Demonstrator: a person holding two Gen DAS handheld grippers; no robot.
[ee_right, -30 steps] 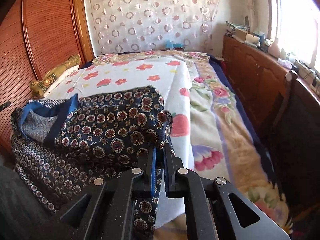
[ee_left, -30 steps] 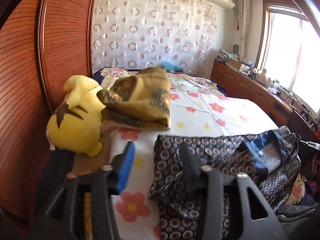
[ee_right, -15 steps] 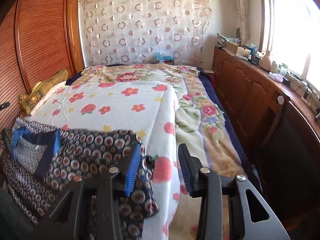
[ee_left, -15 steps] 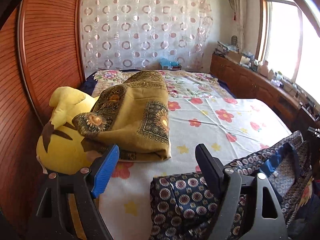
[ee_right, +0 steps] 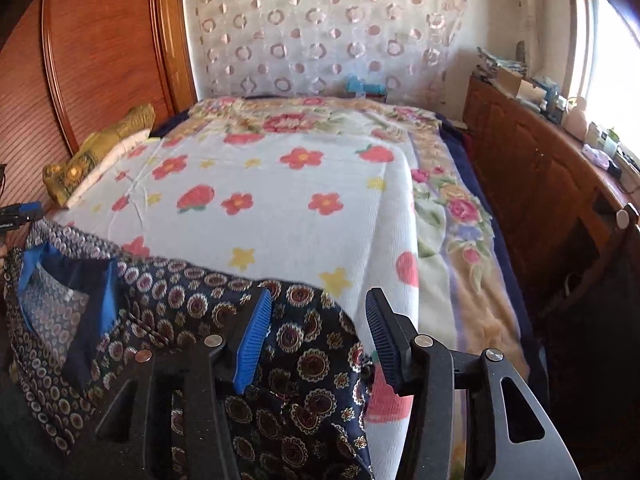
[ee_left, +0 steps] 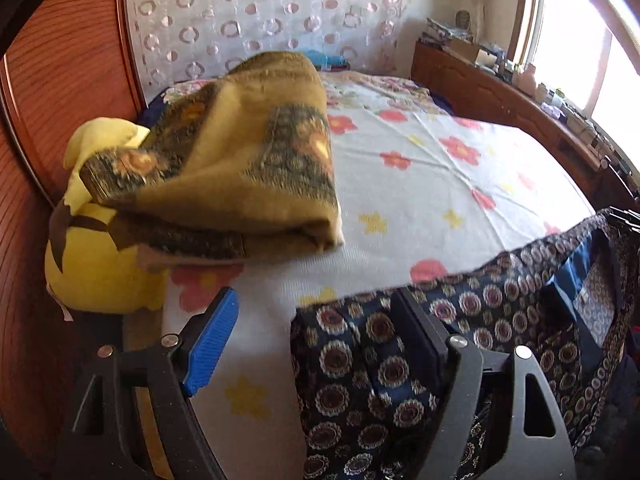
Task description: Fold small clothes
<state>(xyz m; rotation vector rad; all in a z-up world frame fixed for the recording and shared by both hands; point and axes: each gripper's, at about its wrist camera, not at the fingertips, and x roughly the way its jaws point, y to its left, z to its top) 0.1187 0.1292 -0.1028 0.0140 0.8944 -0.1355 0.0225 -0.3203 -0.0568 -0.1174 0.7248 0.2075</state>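
Note:
A dark blue garment with round medallion prints [ee_left: 460, 340] lies on the near edge of the bed, its blue collar [ee_left: 576, 276] turned up; it also shows in the right wrist view [ee_right: 192, 320]. My left gripper [ee_left: 316, 340] is open over the garment's left edge, its right finger lying on the cloth. My right gripper [ee_right: 316, 332] is open over the garment's right edge, its left finger on the cloth. Neither holds anything.
The bed has a white flowered sheet [ee_left: 420, 168] [ee_right: 280, 200]. A folded yellow-brown blanket [ee_left: 240, 152] and a yellow plush toy [ee_left: 92, 264] lie at the left by the wooden headboard [ee_left: 60, 80]. A wooden cabinet [ee_right: 540, 168] runs along the right under the window.
Both grippers opened and let go of the garment, which now lies on the bed edge. The left gripper moved slightly forward and down over it.

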